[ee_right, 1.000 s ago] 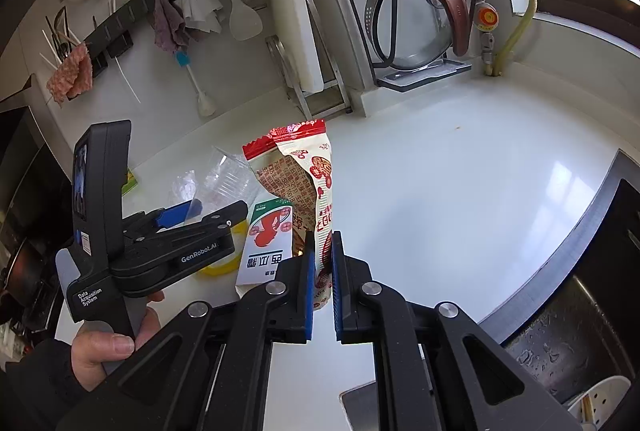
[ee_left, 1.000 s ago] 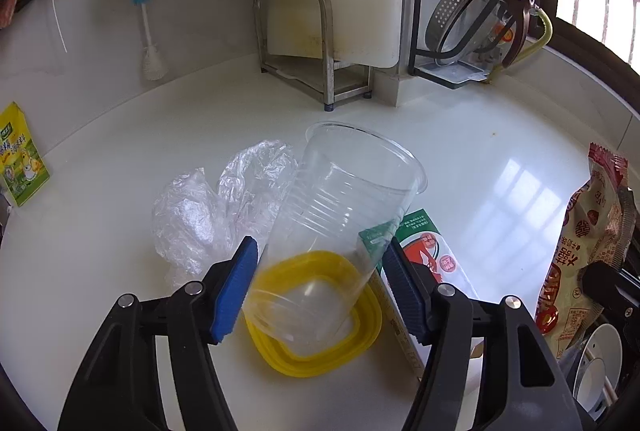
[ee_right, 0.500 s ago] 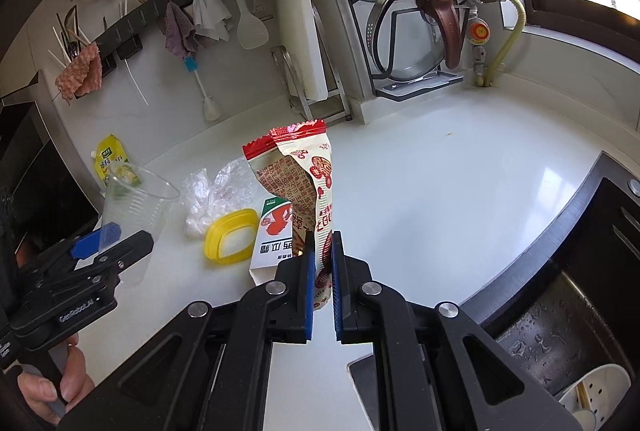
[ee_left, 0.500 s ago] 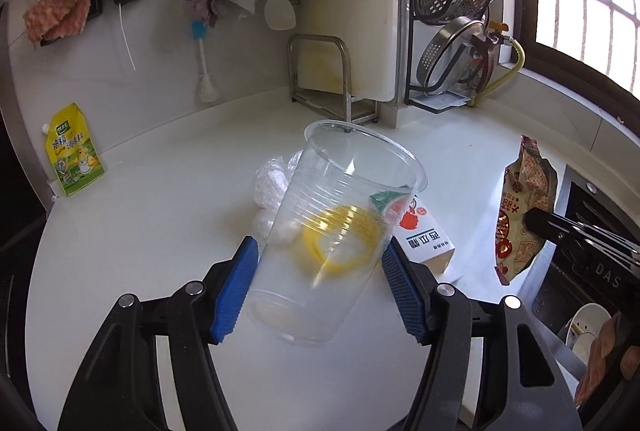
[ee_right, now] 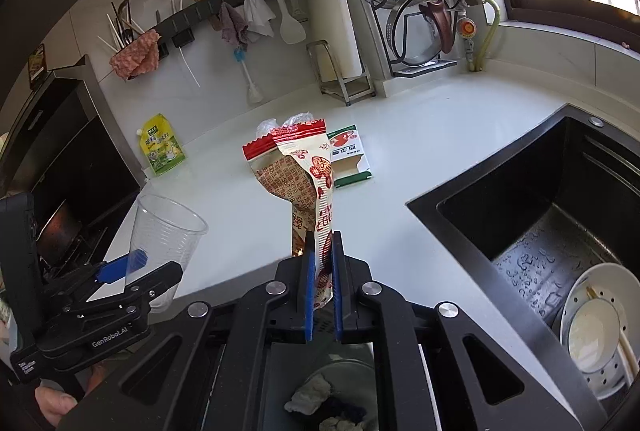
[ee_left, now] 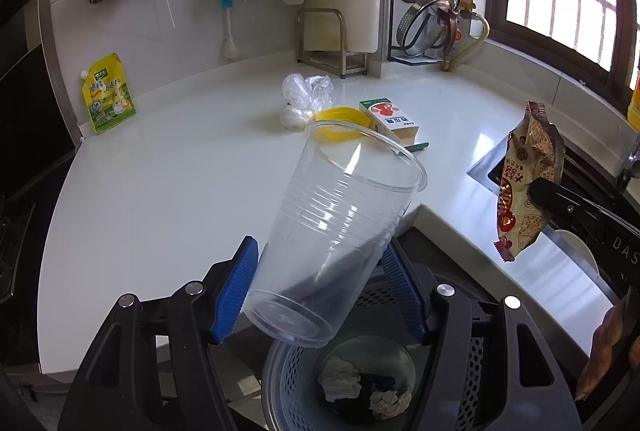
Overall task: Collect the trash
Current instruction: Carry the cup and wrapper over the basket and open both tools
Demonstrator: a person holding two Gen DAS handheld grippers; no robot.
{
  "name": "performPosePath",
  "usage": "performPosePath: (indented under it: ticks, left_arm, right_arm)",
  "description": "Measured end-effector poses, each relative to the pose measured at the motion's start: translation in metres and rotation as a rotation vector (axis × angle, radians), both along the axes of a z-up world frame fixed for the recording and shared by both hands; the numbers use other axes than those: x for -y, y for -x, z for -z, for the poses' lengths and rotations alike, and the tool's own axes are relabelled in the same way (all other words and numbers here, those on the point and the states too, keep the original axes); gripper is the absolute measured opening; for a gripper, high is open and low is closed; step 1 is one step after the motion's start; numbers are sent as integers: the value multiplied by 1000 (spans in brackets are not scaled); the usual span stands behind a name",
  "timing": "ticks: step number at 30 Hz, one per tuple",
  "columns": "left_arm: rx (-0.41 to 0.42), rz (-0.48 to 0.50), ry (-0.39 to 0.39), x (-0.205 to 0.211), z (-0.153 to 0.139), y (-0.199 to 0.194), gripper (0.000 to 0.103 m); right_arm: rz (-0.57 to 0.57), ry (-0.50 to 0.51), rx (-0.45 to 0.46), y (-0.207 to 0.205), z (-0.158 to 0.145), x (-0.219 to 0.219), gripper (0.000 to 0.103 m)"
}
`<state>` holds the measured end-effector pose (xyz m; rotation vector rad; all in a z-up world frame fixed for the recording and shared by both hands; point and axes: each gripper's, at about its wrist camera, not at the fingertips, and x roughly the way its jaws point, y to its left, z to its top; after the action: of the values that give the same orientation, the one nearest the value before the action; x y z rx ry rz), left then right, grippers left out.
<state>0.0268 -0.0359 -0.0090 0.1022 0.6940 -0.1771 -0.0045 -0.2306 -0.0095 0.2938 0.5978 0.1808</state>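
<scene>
Clear plastic cup point(ee_left: 340, 243), tilted, gripped near its base in your left hand-held gripper point(ee_left: 320, 295) above the trash basket point(ee_left: 296, 383), past the counter point(ee_left: 160, 191) front edge. Right hand-held gripper point(ee_right: 320, 295) pinches a snack wrapper point(ee_right: 308, 187). Squeezing harder could buckle the cup; the wrapper may miss the basket.

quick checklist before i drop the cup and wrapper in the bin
1. Left gripper grips the clear plastic cup: ok.
2. Right gripper pinches the snack wrapper: ok.
3. Cup above the trash bin: ok, its base hangs over the rim.
4. Wrapper above the bin: ok, the bin shows directly below the right gripper.
5. Room in the bin: ok, only a few crumpled scraps at the bottom.
6. Cup empty: ok, nothing visible inside.
</scene>
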Motion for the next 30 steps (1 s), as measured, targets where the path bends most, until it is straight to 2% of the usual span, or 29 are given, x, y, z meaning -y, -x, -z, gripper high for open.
performPosePath:
  ticks: [6, 11, 19, 30]
  left_arm:
    - [15, -7, -23, -9, 13, 37, 63]
    - [4, -16, -15, -19, 25, 55, 63]
    - [-57, -17, -11, -28, 51, 73, 63]
    - [-89, 13, -31, -24, 64, 80, 63]
  right_arm:
    - [26, 11, -30, 56, 20, -26, 7]
    - [16, 10, -58, 83, 36, -42, 7]
    - [7, 23, -129, 98, 60, -54, 7]
    - [-7, 29, -188, 102, 76, -63, 8]
